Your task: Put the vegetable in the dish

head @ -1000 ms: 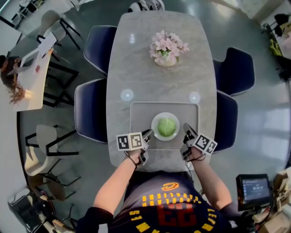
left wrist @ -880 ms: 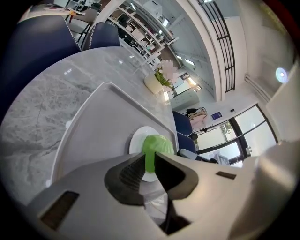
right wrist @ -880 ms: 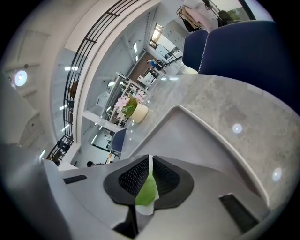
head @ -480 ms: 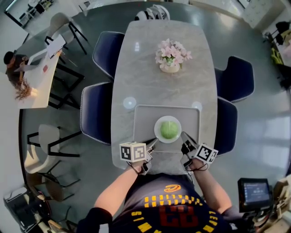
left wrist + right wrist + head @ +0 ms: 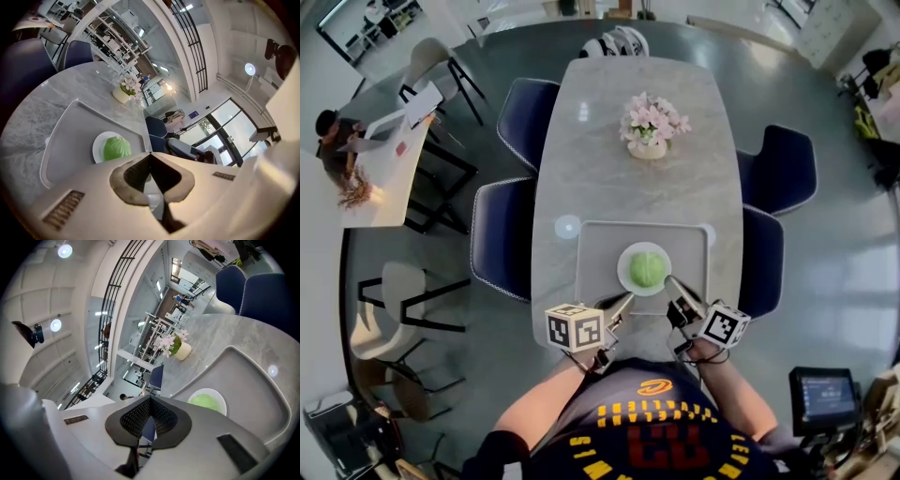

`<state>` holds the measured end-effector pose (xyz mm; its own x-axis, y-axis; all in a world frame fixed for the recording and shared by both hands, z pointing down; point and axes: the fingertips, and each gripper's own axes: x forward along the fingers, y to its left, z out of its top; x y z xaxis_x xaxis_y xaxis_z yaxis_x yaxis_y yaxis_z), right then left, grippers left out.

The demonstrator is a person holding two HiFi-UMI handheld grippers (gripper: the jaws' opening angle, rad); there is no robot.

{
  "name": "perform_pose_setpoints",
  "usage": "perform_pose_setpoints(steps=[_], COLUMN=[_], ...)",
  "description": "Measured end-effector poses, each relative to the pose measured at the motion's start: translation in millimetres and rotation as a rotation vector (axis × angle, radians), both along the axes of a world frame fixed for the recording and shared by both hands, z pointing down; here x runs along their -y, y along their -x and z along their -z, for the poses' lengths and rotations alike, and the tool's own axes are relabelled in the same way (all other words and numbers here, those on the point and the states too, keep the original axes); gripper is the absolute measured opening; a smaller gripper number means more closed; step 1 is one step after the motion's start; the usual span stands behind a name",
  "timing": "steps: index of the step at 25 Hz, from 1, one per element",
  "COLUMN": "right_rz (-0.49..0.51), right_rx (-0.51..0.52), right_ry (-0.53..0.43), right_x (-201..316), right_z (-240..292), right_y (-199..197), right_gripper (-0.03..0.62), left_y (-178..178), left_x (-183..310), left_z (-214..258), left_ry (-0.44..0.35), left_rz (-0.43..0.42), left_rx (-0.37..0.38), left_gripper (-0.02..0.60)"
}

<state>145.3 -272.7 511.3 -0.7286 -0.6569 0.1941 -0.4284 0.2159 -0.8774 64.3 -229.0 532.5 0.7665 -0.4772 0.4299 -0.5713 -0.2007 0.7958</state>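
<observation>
A green leafy vegetable (image 5: 648, 269) lies in a white dish (image 5: 623, 272) on a grey tray (image 5: 595, 248) near the table's front edge. My left gripper (image 5: 624, 299) sits just left of and nearer than the dish, jaws shut and holding nothing. On the dish's near right, my right gripper (image 5: 672, 281) is also shut and holds nothing. The left gripper view shows the vegetable (image 5: 116, 147) in the dish (image 5: 97, 149) beyond the shut jaws (image 5: 150, 155). In the right gripper view the vegetable (image 5: 205, 401) peeks over that gripper (image 5: 150, 400).
A vase of pink flowers (image 5: 649, 127) stands at the table's far half. Dark blue chairs (image 5: 504, 234) (image 5: 783, 169) flank the marble table (image 5: 609, 150). A small monitor (image 5: 823, 394) sits at lower right. A person works at a desk (image 5: 380, 159) at far left.
Both grippers have drawn back a little from the dish toward the table's near edge. The vegetable stays in the dish.
</observation>
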Motion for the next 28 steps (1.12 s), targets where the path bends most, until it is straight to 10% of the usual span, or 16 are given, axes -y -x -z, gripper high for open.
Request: perform_pose_setpoints(steps=[12,28], right_rz=[0.106,0.141], right_rx=[-0.045,0.013], right_ry=[-0.252,-0.311], right_x=[-21.9,-30.5], right_z=[84.0,99.7], right_y=[17.8,25.8], right_gripper=[0.005,0.004], left_y=[-11.6,-14.7], left_x=[1.1,-0.4], left_z=[93.9,98.4], left_ry=[-0.309,-0.291], left_rz=[-0.037,-0.034], left_rx=[-0.046,-0.084], left_gripper=[0.0,0.0])
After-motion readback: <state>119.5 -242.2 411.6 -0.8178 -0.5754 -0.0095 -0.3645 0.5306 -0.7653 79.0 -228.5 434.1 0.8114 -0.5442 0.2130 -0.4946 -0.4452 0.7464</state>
